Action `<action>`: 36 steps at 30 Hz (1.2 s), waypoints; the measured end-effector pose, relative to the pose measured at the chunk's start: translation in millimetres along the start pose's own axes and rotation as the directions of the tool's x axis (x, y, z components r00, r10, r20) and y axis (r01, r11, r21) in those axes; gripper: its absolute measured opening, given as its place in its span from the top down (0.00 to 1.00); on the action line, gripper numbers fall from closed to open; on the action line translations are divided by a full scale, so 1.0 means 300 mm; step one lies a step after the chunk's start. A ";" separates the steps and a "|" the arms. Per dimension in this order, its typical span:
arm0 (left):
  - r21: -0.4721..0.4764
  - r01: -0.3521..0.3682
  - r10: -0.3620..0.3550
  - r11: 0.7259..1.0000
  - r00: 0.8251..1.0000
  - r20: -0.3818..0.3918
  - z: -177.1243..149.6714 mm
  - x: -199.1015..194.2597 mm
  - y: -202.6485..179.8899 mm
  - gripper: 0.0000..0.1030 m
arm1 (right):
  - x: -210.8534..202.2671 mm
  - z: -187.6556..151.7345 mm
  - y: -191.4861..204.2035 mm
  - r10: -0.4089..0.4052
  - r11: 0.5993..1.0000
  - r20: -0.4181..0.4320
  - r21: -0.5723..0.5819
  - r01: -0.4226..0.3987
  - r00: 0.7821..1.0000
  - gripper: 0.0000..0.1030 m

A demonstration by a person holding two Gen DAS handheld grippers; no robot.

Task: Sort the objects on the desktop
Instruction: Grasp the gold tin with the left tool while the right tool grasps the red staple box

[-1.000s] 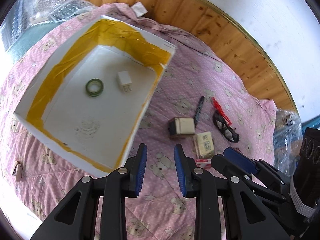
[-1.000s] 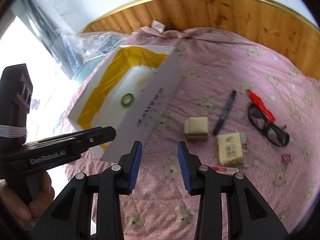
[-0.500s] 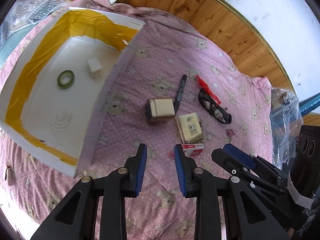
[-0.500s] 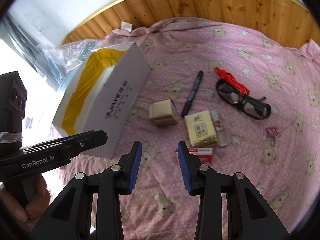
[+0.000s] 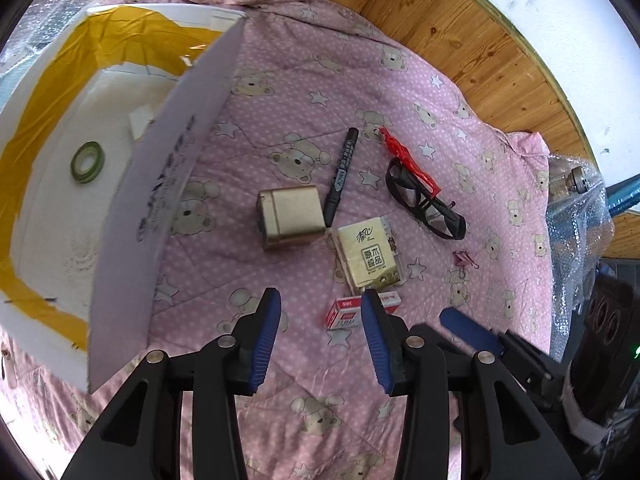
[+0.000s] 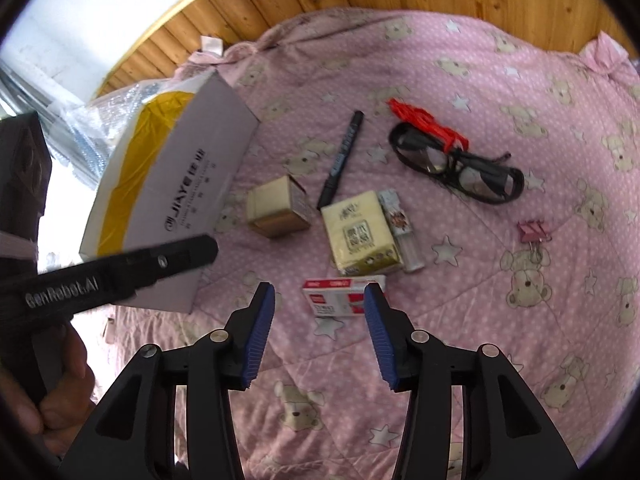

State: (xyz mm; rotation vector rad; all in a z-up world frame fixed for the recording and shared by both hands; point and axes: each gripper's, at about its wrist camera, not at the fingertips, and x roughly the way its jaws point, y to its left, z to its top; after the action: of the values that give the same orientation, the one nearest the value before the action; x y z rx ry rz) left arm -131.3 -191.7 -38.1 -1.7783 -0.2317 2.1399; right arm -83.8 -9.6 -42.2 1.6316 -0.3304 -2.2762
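Staple box [image 6: 344, 296] just ahead between right gripper's [image 6: 318, 334] spread jaws

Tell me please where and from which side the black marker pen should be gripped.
Grip the black marker pen at mid-barrel, coming from above with jaws across its narrow width. It lies flat on the pink blanket, its lower end close to the gold box, so the upper half is probably freer.

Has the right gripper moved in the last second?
Yes. The right gripper has come toward the staple box, which now sits just ahead of its open fingers; the cardboard box has slid off to the left.
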 end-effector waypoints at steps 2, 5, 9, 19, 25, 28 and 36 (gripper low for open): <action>-0.003 0.001 -0.001 1.000 1.000 -0.008 0.015 0.019 -0.008 0.58 | 0.023 -0.005 -0.022 -0.001 1.000 -0.017 0.013 0.002 1.000 0.52; 0.000 -0.009 0.009 1.000 1.000 -0.019 0.036 0.052 -0.020 0.58 | 0.057 -0.010 -0.046 -0.006 1.000 -0.039 0.027 0.007 0.999 0.50; 0.001 -0.037 0.037 0.999 0.999 -0.034 0.066 0.109 -0.022 0.52 | 0.110 -0.017 -0.067 -0.021 0.999 -0.061 0.044 0.024 0.998 0.43; -0.035 -0.103 0.101 0.994 0.994 -0.041 0.146 0.234 0.024 0.49 | 0.234 -0.015 -0.113 -0.005 0.996 -0.126 0.092 0.017 0.992 0.39; -0.048 -0.123 0.120 0.991 0.992 -0.045 0.184 0.290 0.042 0.44 | 0.284 0.003 -0.120 0.000 0.997 -0.153 0.070 0.010 0.988 0.36; -0.052 -0.132 0.129 0.990 0.990 -0.049 0.180 0.320 0.055 0.44 | 0.308 0.004 -0.108 0.002 0.998 -0.165 0.055 0.007 0.986 0.36; -0.030 -0.134 0.133 0.990 0.990 -0.041 0.146 0.328 0.061 0.48 | 0.312 -0.006 -0.065 0.009 1.000 -0.176 -0.026 -0.014 0.984 0.61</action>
State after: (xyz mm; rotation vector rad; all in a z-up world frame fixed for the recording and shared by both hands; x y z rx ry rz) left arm -192.0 -168.5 -125.8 -1.9012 -0.1427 2.2021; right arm -112.1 -27.7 -131.7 1.7964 -0.2643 -2.0998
